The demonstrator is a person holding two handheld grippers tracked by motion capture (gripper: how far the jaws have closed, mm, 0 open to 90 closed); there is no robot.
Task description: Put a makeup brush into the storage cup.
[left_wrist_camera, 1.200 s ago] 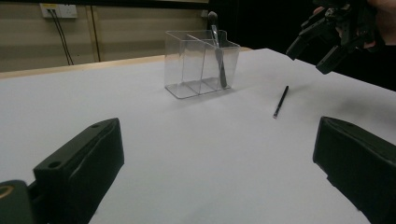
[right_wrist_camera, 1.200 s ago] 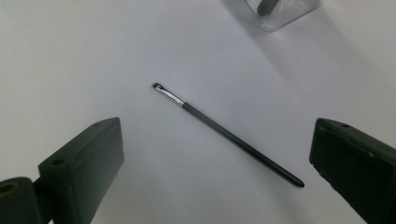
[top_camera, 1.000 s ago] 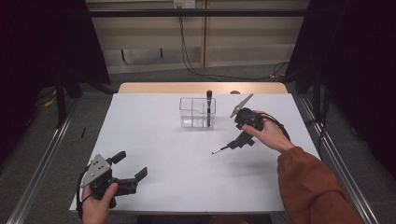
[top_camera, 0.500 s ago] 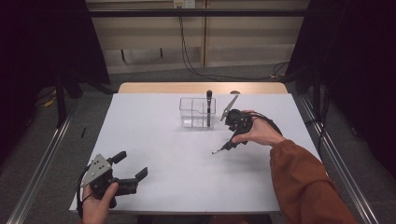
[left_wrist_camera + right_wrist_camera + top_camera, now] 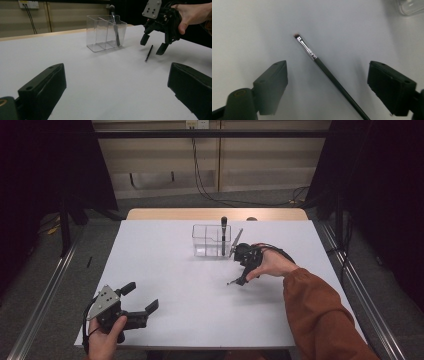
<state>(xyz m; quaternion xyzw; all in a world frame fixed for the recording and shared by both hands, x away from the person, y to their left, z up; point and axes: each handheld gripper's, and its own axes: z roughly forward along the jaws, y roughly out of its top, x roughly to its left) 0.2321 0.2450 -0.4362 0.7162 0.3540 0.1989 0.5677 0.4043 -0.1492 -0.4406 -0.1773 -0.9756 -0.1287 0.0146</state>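
The right gripper [image 5: 241,272] is held above the white table [image 5: 165,250], pointed down over a thin makeup brush [image 5: 322,65]. Its jaws are set wide, one on each side of the brush, and have just been closing a little; the brush lies between them, but neither pad is seen to touch it. In the right gripper view the brush lies flat on the table, slanted, with its small bristle tip and silver collar toward the upper left and its dark handle running down to the lower right. In the left gripper view the same brush [image 5: 149,53] is seen lying just below the right gripper's [image 5: 153,46] two black jaws, which hang clear of the table surface.

A clear plastic box with dividers [image 5: 211,240] stands just beside the right gripper, toward the far edge of the table. A larger black brush [image 5: 223,234] is propped upright in one of its compartments.

The left gripper [image 5: 134,301] is held near the front left corner of the table, well apart from the brush. Its jaws are spread wide and nothing is held between them.
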